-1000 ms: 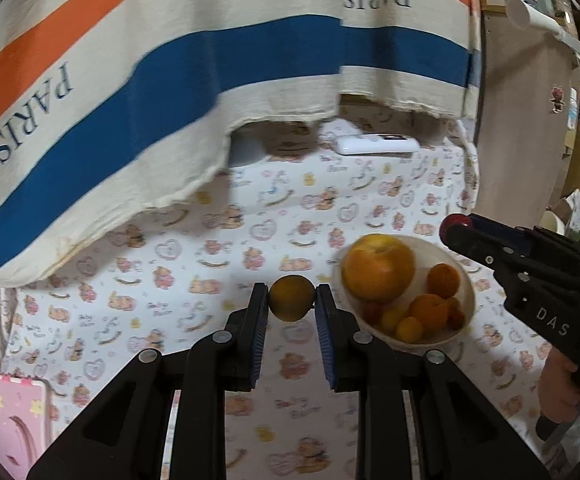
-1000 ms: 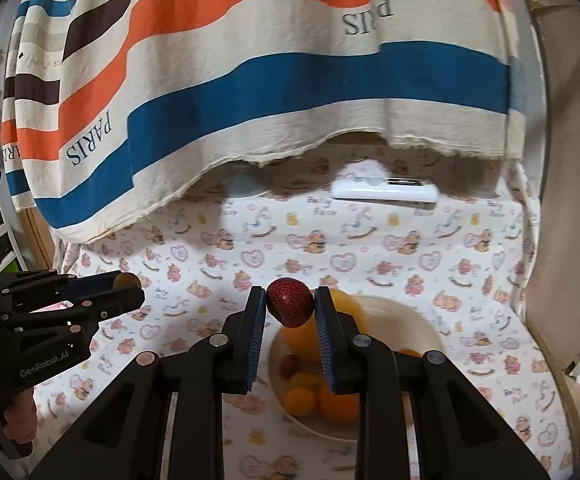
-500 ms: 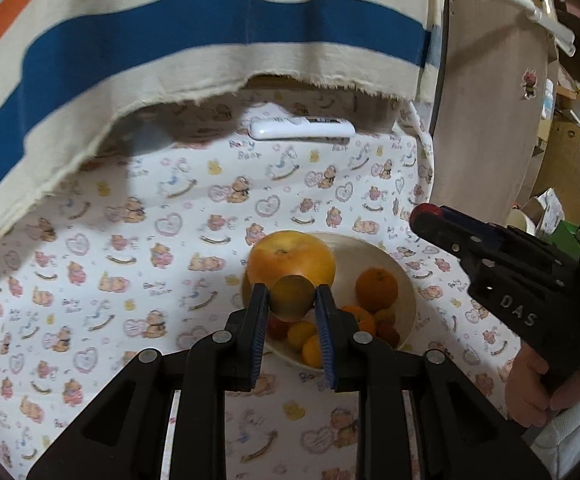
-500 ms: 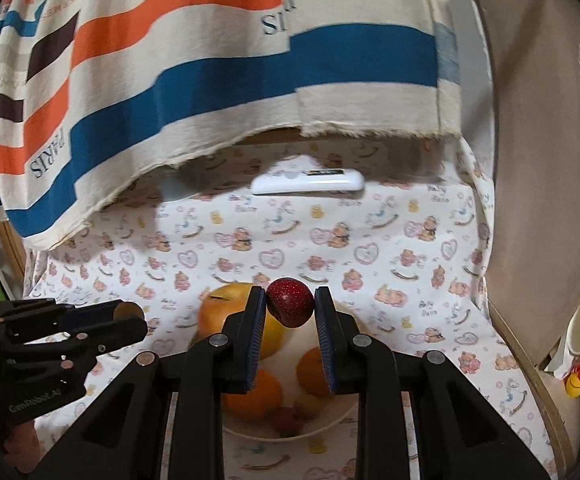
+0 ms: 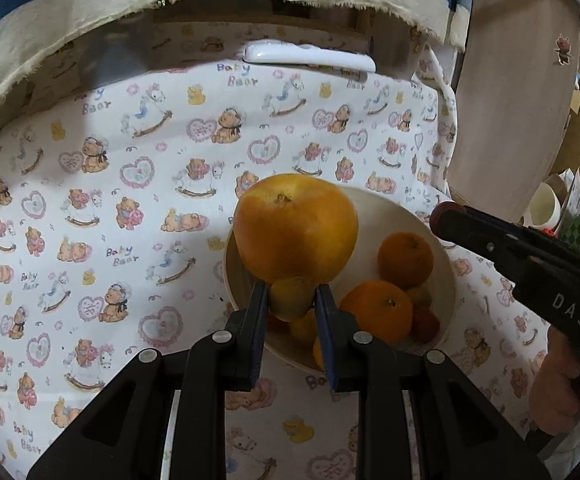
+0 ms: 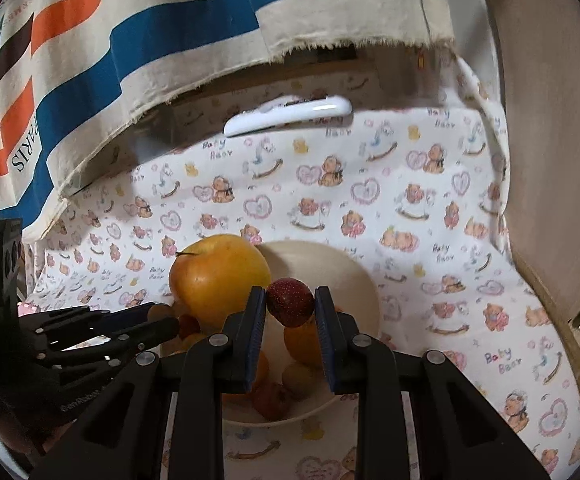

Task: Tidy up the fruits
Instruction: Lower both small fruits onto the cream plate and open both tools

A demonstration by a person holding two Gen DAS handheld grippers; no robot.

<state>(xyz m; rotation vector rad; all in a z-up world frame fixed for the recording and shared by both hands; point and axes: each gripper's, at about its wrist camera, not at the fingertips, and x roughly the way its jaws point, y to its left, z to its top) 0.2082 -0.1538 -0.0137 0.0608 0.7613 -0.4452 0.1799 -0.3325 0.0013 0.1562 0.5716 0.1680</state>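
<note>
Your left hand-held gripper [image 5: 291, 300] was clamped on a small yellow-green fruit [image 5: 290, 298], over the cream bowl [image 5: 443, 256] at 6 o'clock of the big orange-yellow fruit [image 5: 295, 226]. Your right hand-held gripper [image 6: 290, 304] was clamped on a dark red fruit [image 6: 290, 302] over that bowl. Both gripper frames hid the bowl's near rim; the small fruits under them were hard to identify.

Both hand-held grippers angle downward over the bowl [image 5: 447, 264], the left gripper [image 5: 291, 300] and right gripper [image 6: 290, 302] each clamped on a small fruit.
</note>
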